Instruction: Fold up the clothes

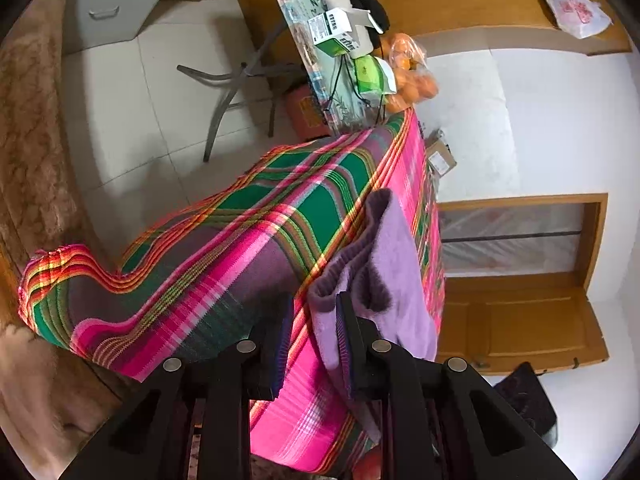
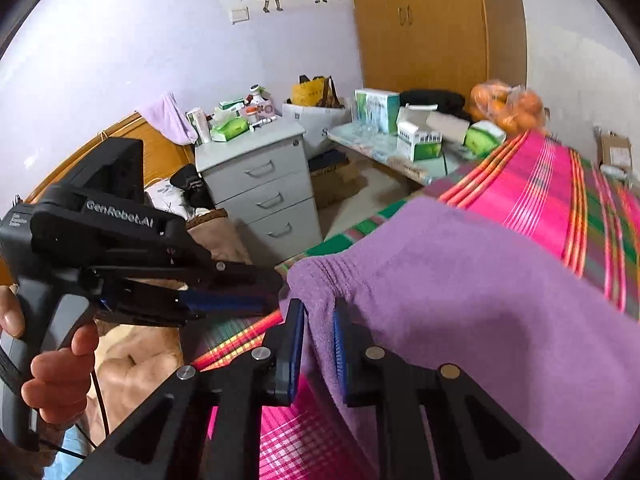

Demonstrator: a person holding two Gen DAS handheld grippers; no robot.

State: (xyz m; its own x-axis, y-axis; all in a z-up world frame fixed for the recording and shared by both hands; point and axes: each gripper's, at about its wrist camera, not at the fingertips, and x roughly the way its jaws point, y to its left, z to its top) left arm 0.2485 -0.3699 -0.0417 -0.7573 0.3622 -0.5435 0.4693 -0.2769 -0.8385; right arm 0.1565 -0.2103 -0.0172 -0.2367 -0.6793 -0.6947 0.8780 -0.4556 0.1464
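The purple garment (image 2: 460, 280) runs off the right wrist view at four o'clock, its full shape unseen. In the left wrist view its lower part is hidden behind the left hand-held gripper (image 1: 312, 344). The plaid cloth (image 1: 224, 248) covers whatever lies beneath. Print on the boxes (image 2: 420, 140) is too small to read.

We see a purple garment (image 2: 460, 280) | soft, fleecy, ribbed hem | draped just ahead of our right gripper (image 2: 319, 354) | hem edge between its fingers
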